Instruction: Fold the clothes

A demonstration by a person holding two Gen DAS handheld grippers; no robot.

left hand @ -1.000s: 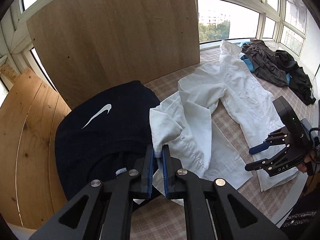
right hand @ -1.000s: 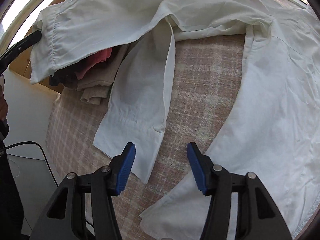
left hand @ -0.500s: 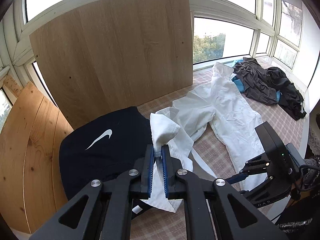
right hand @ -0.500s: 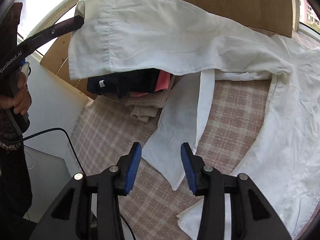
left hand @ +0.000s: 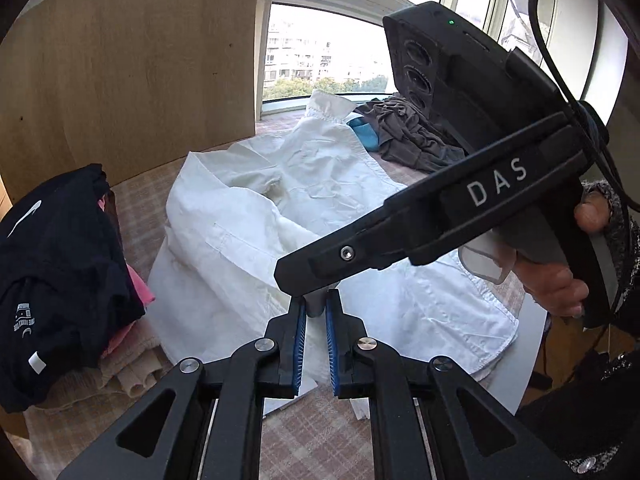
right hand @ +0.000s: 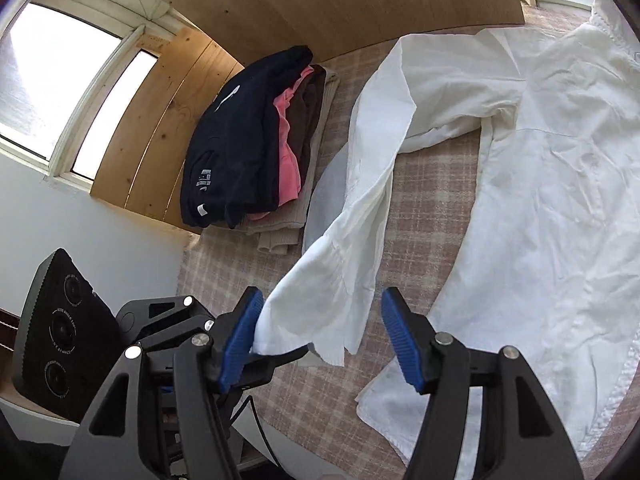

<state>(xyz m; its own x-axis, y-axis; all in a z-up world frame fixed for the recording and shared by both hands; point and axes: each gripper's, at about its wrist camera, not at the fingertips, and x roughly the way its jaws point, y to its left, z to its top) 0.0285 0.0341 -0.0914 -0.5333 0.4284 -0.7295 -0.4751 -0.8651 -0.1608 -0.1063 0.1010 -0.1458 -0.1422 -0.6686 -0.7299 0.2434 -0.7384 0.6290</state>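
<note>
The left hand-held gripper (left hand: 316, 316) is clamped on the white cotton shirt's (right hand: 560, 184) sleeve cuff (right hand: 320, 312). The right hand-held gripper's (right hand: 322, 340) jaws are opening around that cuff, not pressing it.

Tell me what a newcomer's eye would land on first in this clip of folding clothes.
The white shirt sprawled across the checked table cover dominates, its sleeve cuff lifted and pinched by the left gripper, hanging between the opening jaws of the right gripper without being pressed. To the left sits a stack of folded clothes topped by a navy top, and a dark heap lies by the far window.
</note>
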